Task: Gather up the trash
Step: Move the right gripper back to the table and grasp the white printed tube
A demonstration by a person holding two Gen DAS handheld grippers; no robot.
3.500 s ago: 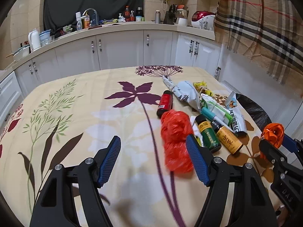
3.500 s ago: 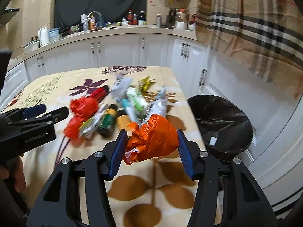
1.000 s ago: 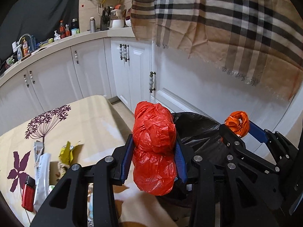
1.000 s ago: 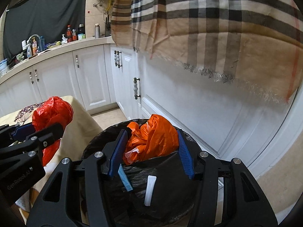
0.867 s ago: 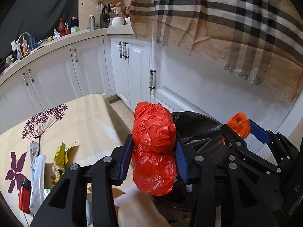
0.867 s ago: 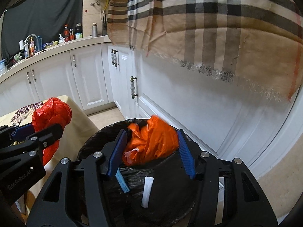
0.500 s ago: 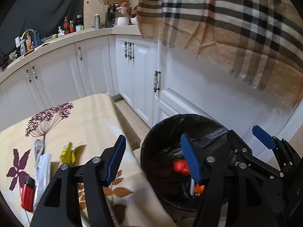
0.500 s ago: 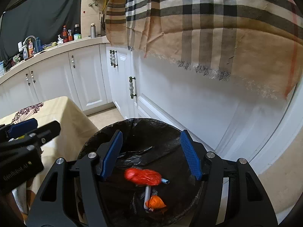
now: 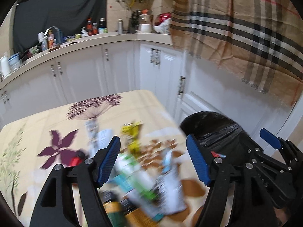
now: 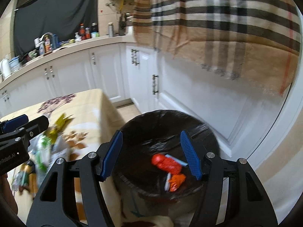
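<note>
Trash (image 9: 144,181), seemingly blurred wrappers, litters table (image 9: 47,124).

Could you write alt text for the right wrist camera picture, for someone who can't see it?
An empty right gripper with blue pads hangs, jaws apart, above a black-lined trash bin that holds a red bag and an orange bag. At left, the left gripper reaches over a floral-clothed table strewn with wrappers.

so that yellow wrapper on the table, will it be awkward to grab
The yellow wrapper looks crumpled and thin, so it is probably light and floppy and would likely crush flat between the jaws. It lies among other packets, so neighbours might get nudged.
</note>
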